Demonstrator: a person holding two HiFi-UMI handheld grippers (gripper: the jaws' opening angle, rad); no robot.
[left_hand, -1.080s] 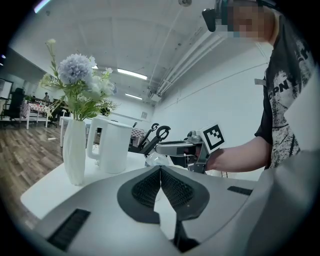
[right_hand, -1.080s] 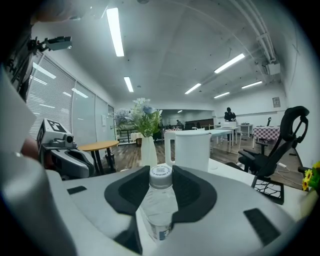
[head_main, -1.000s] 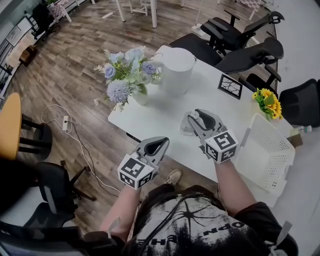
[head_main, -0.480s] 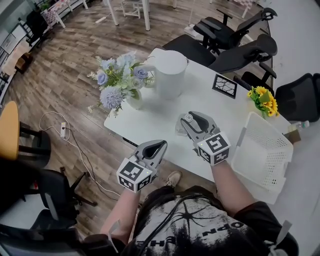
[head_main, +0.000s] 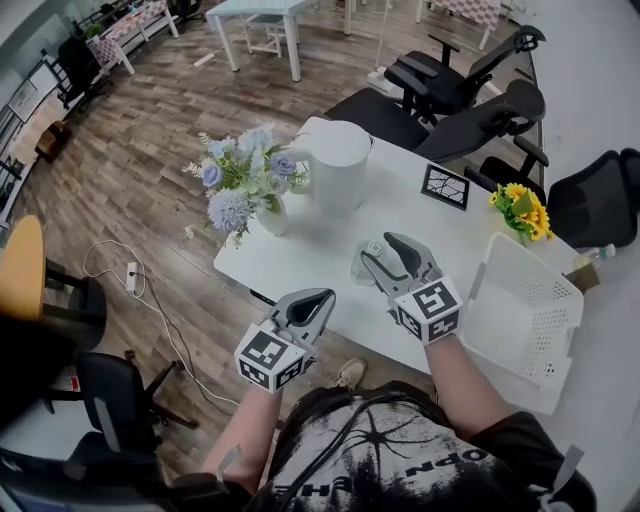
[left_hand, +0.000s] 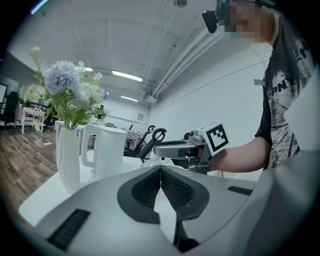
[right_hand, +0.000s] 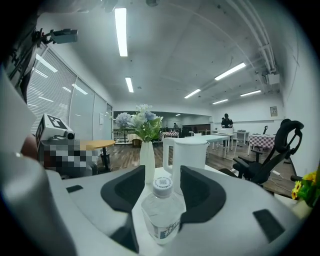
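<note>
Fingers of the left gripper (head_main: 320, 297) are seen pressed together, held off the near edge of the table (head_main: 300, 252); on it, a water bottle (right_hand: 162, 212) is flanked by the parted fingers of the right gripper (head_main: 386, 247).

Floor (head_main: 140, 140): wood planks
Chairs (head_main: 455, 75): black, behind white worktop (head_main: 300, 255)
Ceiling (right_hand: 170, 55): white, strip lights (right_hand: 120, 30)
Windows (right_hand: 52, 90): slatted blinds

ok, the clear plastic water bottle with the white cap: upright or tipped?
Upright. The clear plastic water bottle has its white cap straight above its body, between the jaws of the right gripper.
</note>
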